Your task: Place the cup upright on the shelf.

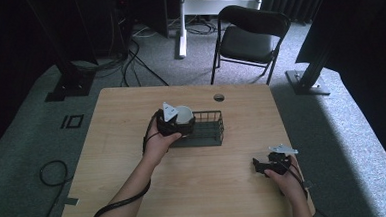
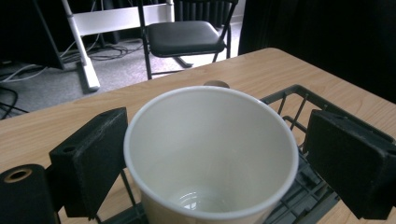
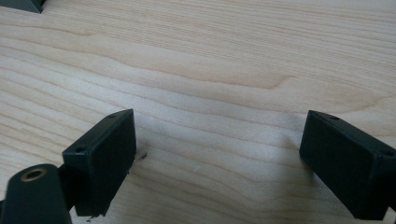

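The left gripper (image 2: 210, 158) has its two black, matte, block-shaped jaws set on either side of a white paper cup (image 2: 210, 154). In the left gripper view the near jaw seems to touch the cup's wall, while a narrow gap shows at the far one, so whether the cup is truly clamped cannot be told. The cup is round and upright, with a thin rolled rim, a smooth pale inside and a faint gleam at its bottom. It sits over the left end of a dark wire basket (image 2: 299, 100), whose thin metal rods form a rectangular cage with an open grid floor. In the high view the left gripper (image 1: 174, 123) sits at that same end of the basket (image 1: 209, 130), near the middle of the table (image 1: 135, 191), with the cup (image 1: 183, 114) showing white beside the grey three-cornered plate.

The right gripper (image 3: 217, 163) has its jaws wide apart with nothing between them, hovering low over bare wood. In the high view it (image 1: 264, 166) is held at the table's near right part, well apart from the basket. The tabletop is light wood with wavy grain and rounded corners. A black folding chair (image 1: 250, 35) with a padded seat stands beyond the table on grey carpet.
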A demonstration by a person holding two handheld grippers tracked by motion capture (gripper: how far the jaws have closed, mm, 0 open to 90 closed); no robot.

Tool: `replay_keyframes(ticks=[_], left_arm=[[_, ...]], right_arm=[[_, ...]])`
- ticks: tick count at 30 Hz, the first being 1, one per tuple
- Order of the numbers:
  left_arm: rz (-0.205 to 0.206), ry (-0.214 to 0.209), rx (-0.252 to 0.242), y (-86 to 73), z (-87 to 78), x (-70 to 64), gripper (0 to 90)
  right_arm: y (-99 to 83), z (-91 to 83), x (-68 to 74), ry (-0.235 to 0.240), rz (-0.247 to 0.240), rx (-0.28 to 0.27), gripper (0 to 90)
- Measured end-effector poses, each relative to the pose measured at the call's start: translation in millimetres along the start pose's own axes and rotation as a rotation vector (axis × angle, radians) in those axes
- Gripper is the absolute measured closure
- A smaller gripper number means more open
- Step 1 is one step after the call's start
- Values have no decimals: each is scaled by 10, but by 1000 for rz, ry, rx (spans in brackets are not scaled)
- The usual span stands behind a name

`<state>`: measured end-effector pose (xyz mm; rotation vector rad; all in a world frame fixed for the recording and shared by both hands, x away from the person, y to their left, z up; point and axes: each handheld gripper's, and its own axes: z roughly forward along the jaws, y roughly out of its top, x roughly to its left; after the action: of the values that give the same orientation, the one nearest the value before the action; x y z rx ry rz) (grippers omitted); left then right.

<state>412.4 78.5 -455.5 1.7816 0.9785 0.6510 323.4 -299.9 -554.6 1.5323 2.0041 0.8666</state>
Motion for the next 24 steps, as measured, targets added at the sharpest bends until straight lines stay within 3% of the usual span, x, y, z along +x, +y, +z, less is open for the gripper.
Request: replay_keyframes(ticks=[24], left_arm=[[12,-8,-35,-84,-462,51,83]], right_arm=[[0,1,-1,0,-2,-1,105]])
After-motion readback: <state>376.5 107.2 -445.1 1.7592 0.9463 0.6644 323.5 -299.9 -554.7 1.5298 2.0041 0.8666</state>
